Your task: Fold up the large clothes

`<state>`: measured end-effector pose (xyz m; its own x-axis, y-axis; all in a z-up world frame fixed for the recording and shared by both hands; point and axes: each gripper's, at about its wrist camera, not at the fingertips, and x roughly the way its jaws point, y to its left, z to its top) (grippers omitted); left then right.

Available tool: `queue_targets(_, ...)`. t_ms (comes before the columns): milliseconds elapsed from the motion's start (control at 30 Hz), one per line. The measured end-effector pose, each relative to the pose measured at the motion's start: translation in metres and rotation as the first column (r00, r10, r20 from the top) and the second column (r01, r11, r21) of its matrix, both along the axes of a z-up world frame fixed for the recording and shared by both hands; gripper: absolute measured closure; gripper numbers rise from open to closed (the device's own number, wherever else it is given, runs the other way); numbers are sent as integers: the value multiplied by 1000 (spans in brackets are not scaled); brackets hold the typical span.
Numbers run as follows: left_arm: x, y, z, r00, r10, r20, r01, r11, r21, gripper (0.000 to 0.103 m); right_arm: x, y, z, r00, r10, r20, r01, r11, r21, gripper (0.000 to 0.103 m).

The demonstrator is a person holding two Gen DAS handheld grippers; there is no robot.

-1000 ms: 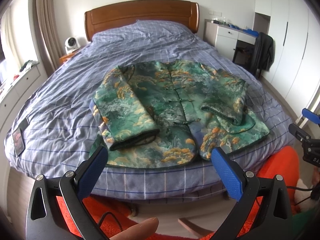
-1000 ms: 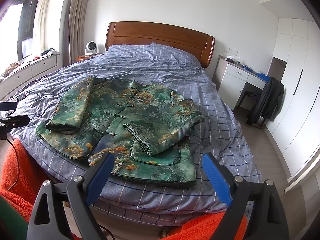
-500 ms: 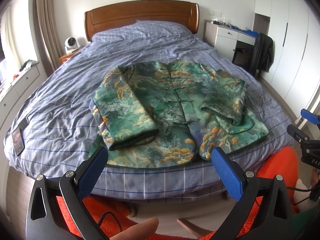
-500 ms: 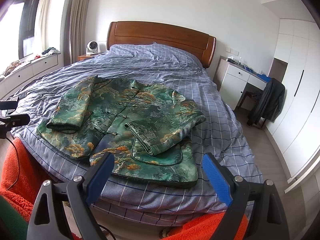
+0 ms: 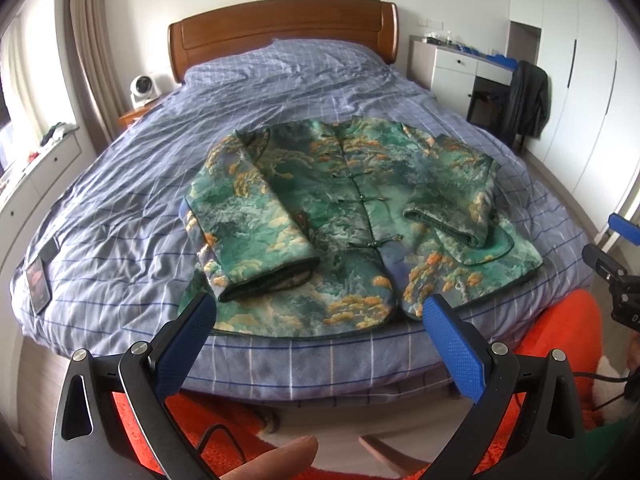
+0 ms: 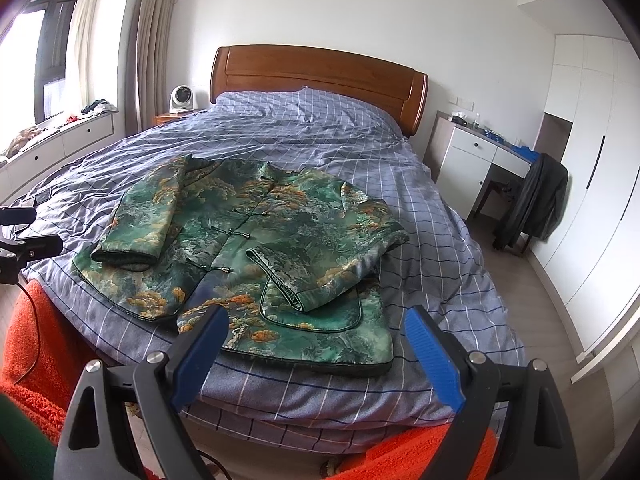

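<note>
The green jacket lies flat on the bed, front side up, just ahead of both my grippers and a little below them. Both sleeves are already folded in over the front. The left sleeve ends right ahead of my left gripper. The right sleeve ends just ahead of my right gripper.

I think the next fold is bottom to top. To do it well, I should grab the hem at its two near corners, one in each gripper. I should pinch all the layers together, because the cloth looks thick and puffy. Then I lift both corners evenly and lay the hem up by the collar, so the sleeves stay tucked inside. If one side goes faster, the fold will be crooked.

Both grippers are wide open with nothing in them. They hang off the foot of the bed, side by side, pointing down at a slant toward the jacket and not touching it.
</note>
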<state>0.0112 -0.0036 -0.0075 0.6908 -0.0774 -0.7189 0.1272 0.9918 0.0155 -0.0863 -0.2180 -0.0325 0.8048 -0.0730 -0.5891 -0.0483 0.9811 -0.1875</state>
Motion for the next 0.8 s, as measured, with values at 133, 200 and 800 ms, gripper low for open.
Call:
queue_targets(133,2,4,-4,1000,9,-7,-9,1000,6,0,0,0,0,1000,3,-3,-3,1000,-4,12)
queue_targets(200,3,5,-5,1000,14,-9,-14,1000,11,0,0,1,-1,1000,7,-3,-7,1000,-7,12)
queue_targets(800,3,14,-4,999,47,6,-47,999,16,0,2,5,2,1000,13,0,-13,1000,-13,12)
